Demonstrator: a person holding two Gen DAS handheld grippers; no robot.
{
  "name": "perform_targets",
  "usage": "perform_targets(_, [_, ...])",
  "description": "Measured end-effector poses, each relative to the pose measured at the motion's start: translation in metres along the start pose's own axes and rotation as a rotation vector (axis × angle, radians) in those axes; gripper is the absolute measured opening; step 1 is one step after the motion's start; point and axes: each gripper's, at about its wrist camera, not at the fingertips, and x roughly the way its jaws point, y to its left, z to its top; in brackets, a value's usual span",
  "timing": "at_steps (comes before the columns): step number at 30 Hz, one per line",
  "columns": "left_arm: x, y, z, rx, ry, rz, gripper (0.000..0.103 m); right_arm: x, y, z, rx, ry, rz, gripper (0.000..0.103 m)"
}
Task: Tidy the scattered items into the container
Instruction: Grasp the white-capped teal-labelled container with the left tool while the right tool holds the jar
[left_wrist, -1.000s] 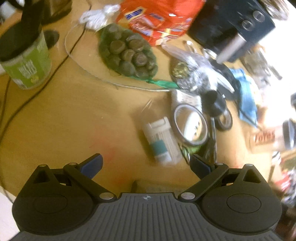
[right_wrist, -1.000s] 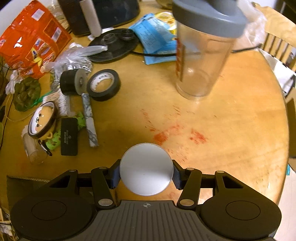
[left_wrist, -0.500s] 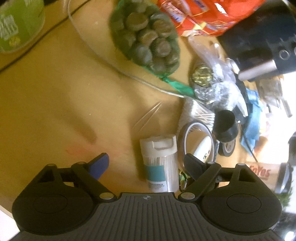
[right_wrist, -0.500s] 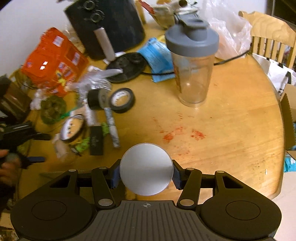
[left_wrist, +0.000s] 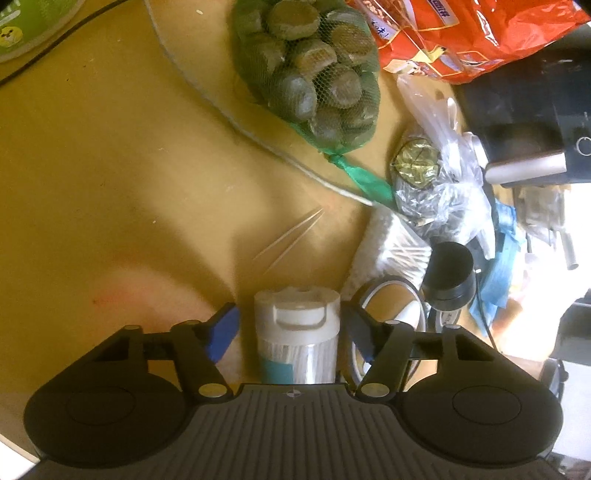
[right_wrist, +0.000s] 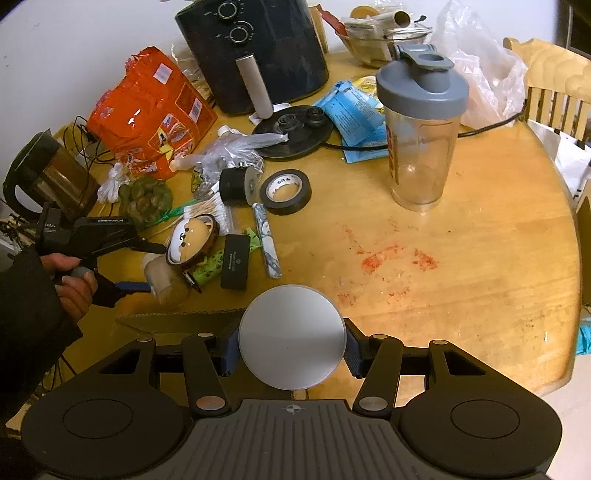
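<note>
A: Low in the middle of the left wrist view, right between the fingers of the left gripper (left_wrist: 290, 326): the toothpick jar (left_wrist: 297, 332). Lying on its side on the wooden table (left_wrist: 110, 166).

B: Pointing which way?

A: White cap toward the top of the frame, away from the gripper. Clear body running back under it. So, long way lined up with the fingers, short way across them.

B: And the jaws?

A: Spread apart, one on each side of the cap. A thin gap on the left, another on the right. Not pinching yet, by the look of it.

B: Next, then?

A: Probably just a squeeze inward, across the short way. No turning needed. Worth minding the tape roll (left_wrist: 389, 284), just beside the right-hand finger. Easy to bump.

B: What about the other hand?

A: Right gripper (right_wrist: 291, 349), bottom middle of the right wrist view. Clamped tight on a round silver disc (right_wrist: 291, 336). Busy, and well apart from the jar.

B: Jar there too?

A: Yes, at the middle left of that view, small and blurry, with the left gripper reaching around it. So, the left one much nearer.

B: Where to put it?

A: Maybe the cardboard box (right_wrist: 173, 320), just below the jar in that view. Only an edge showing, so hard to be sure.
</note>
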Motion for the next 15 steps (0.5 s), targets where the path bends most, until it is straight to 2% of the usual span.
perform_targets(7, [0.000,-0.001,0.000,0.004,-0.002,-0.008,0.049,0.000,-0.002,-0.001,0.008,0.002,-0.003,0.057])
perform_targets(15, [-0.021,-0.009,-0.013,0.087,-0.046,-0.026,0.049,0.003,0.002,0.001,-0.008,0.013,0.004,0.057])
